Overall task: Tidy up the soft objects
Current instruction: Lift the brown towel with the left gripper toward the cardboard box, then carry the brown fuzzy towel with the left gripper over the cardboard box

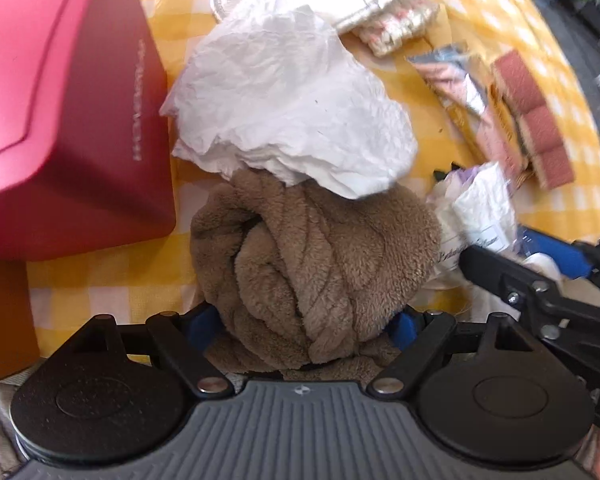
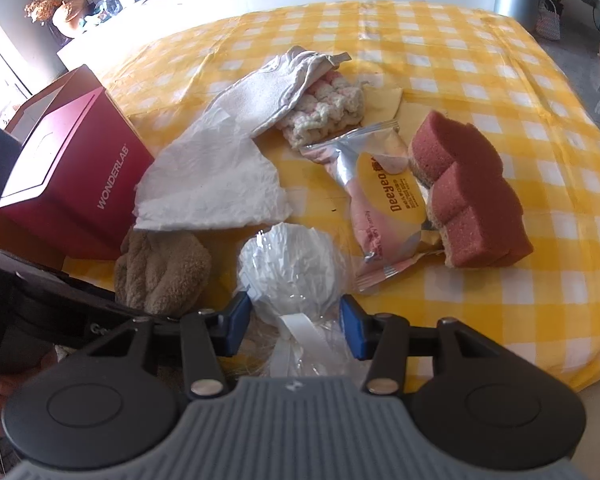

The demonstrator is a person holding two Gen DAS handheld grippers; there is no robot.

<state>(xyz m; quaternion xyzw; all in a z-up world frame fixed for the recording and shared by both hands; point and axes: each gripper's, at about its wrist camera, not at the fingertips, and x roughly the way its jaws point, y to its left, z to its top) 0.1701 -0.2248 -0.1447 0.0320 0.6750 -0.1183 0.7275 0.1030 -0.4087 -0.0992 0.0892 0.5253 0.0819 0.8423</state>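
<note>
Left gripper point(image 1: 306, 326) pointed down over brown fleece bundle point(image 1: 312, 264), near edge of table, just right of red box point(image 1: 68, 112). Jaws wide apart, blue pads point(image 1: 402, 326) flanking the bundle at either side; firm pressure not evident, so judged not yet gripped. White crumpled tissue point(image 1: 288, 120) draped over the far end of the bundle, touching it.

Right gripper point(image 2: 294, 320) angled down at white wrapped ball point(image 2: 292, 268), just right of the fleece. Jaws about half open, blue pads point(image 2: 236, 320) against the clear film at the near end of the ball; judged closed on it, by the film and paper tag, not the full body.

Handling assessment, fleece bundle: light, very soft, rolled or knotted into folds. Likely to compress heavily and sag or unroll if taken by one loose fold. Best hold across the thick middle of the roll, pads deep on both sides. Tissue likely to lift or slide off with it; tears easily.

Handling assessment, wrapped ball: light, film slippery and crinkly. Hold on film alone may slip; wider bite on the body safer.

Elsewhere on yellow checked cloth point(image 2: 480, 64): pink sponge point(image 2: 472, 196) and foil snack packet point(image 2: 384, 196) at right, knitted piece point(image 2: 328, 108) and grey cloth point(image 2: 276, 92) far centre. All untouched.
</note>
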